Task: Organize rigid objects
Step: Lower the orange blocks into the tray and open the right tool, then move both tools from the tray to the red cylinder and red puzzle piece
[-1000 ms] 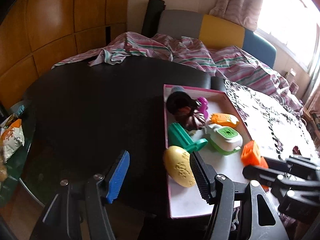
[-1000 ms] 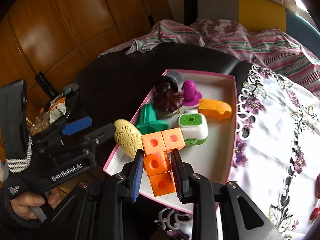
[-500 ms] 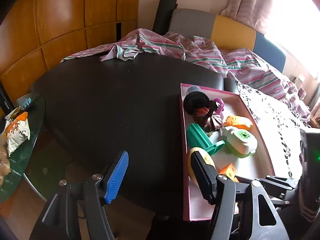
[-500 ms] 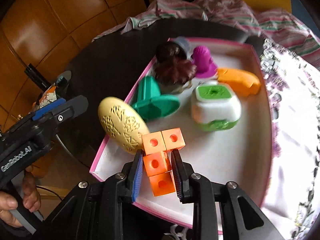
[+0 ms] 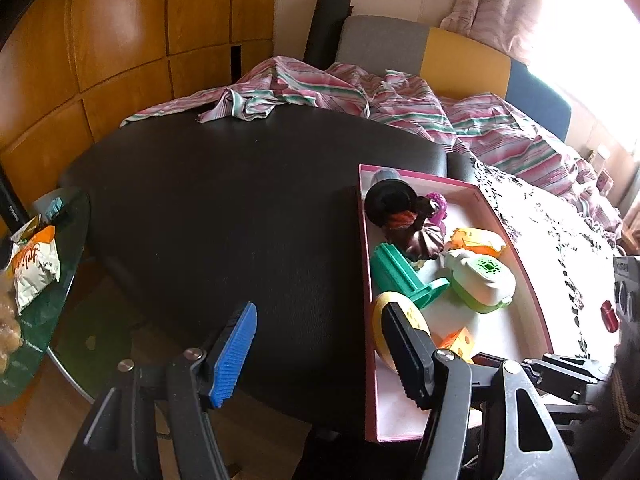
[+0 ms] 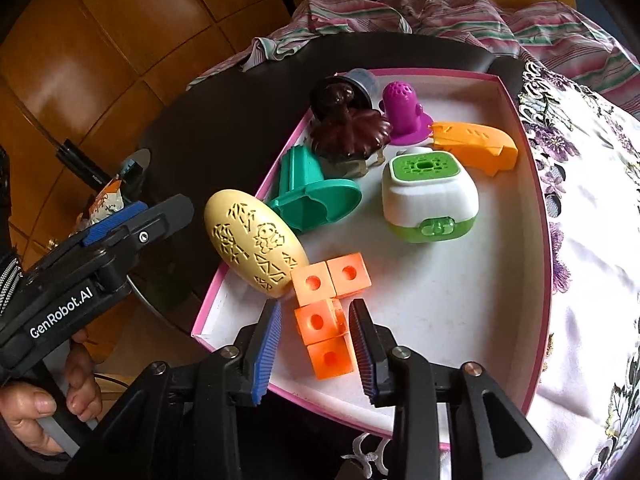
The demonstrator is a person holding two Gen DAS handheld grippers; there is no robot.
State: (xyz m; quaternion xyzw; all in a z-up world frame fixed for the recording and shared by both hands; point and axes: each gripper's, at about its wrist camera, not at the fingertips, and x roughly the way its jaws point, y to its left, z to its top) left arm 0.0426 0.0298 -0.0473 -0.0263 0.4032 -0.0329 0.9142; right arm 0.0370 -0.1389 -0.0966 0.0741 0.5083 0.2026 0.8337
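- The right gripper [image 6: 316,354] has its two fingers spread on either side of the orange block piece [image 6: 326,312], with a gap showing at each side, so it grips nothing.
- The orange block piece lies on the white floor of the pink-rimmed tray [image 6: 536,184], near its front edge, touching the yellow egg-shaped toy [image 6: 256,248].
- Further back in the tray sit a teal mould [image 6: 316,196], a white and green box [image 6: 430,196], an orange wedge [image 6: 474,146], a purple dome piece [image 6: 402,118] and a dark brown flower-shaped piece [image 6: 350,130].
- The left gripper [image 5: 320,354] is wide open and empty, held over the black table [image 5: 224,208] just left of the tray; its right finger overlaps the tray's near left corner in view.
- A striped cloth [image 5: 360,96] lies beyond the table.
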